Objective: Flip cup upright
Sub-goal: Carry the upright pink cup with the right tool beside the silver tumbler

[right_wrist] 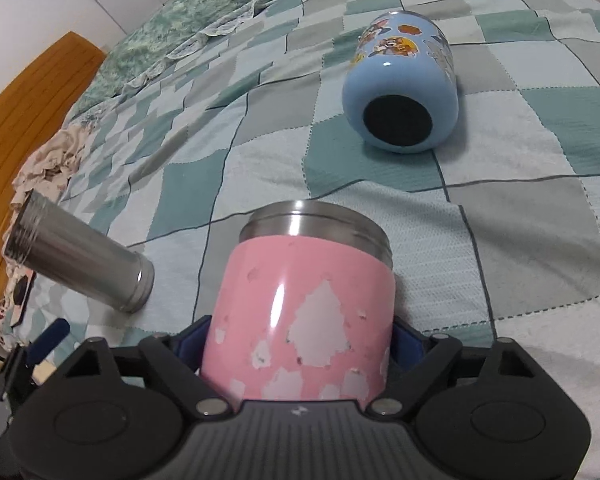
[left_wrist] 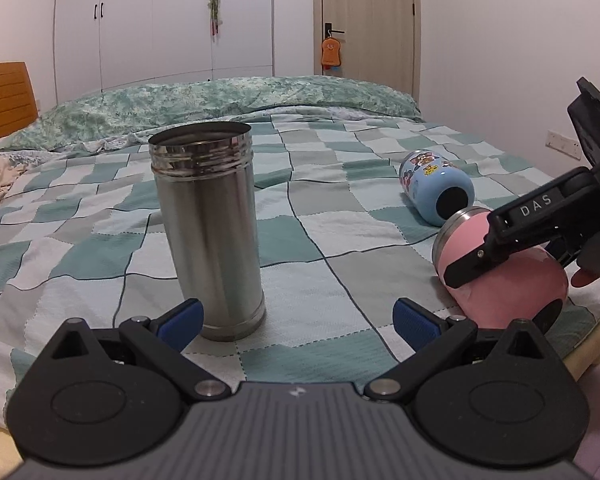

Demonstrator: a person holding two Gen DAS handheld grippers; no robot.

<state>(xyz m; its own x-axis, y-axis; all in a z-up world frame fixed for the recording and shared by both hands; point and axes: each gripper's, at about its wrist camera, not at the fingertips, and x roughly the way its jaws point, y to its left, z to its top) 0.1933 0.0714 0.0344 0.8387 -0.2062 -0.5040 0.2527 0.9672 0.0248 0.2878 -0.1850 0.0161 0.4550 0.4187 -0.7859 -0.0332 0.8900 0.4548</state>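
Observation:
A tall steel cup (left_wrist: pixel 208 228) stands upright on the checked bedspread (left_wrist: pixel 332 200), mouth up; it also shows in the right wrist view (right_wrist: pixel 80 258). My left gripper (left_wrist: pixel 298 326) is open just in front of it, with the cup near its left finger and no contact. My right gripper (right_wrist: pixel 298 338) is shut on a pink cup (right_wrist: pixel 300 300) with a steel rim, which lies tilted on its side at the bed's near right (left_wrist: pixel 504 276). A light blue cartoon cup (right_wrist: pixel 404 88) lies on its side beyond it, base toward me (left_wrist: pixel 434 188).
A green quilt (left_wrist: pixel 228 100) is bunched along the far side of the bed. A wooden headboard (left_wrist: pixel 4 96) is at the left. The bed's edge is close behind the pink cup. Wardrobes and a door stand beyond.

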